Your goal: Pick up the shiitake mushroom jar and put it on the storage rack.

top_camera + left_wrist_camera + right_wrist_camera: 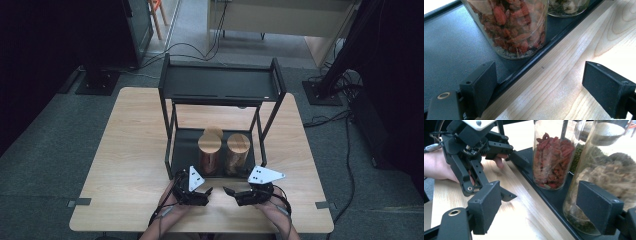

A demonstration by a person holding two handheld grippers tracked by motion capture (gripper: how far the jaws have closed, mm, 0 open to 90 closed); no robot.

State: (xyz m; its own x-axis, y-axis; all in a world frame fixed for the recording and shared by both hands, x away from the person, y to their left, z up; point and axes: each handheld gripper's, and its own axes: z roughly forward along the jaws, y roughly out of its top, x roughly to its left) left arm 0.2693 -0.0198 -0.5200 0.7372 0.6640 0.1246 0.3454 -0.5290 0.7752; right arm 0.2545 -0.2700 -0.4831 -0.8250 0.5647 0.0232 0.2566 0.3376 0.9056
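The left claw (209,190) hangs just above the worktop (130,150) with its jaws spread and nothing between them, and the right claw (227,190) beside it is likewise parted and empty, the two tips pointing at each other near the front edge. Just beyond them, on the lower tray (187,142) of the black shelf rack (220,82), stand three glass jars with wooden lids: the jar of red berries (209,154) at the near left, the jar of pale dried pieces (238,152) at the near right, and a third jar (214,132) behind them. The left gripper view has the berry jar (511,27) straight ahead, so the step in hand seems to be reaching for it. To do that well, the left claw should turn toward the rack, rise clear of the tray's raised lip (529,63), and go in level with its jaws either side of the glass, below the lid. The jars stand close together, so the inner jaw must slip between them without nudging the neighbour. The rack's front posts leave little room on either side.
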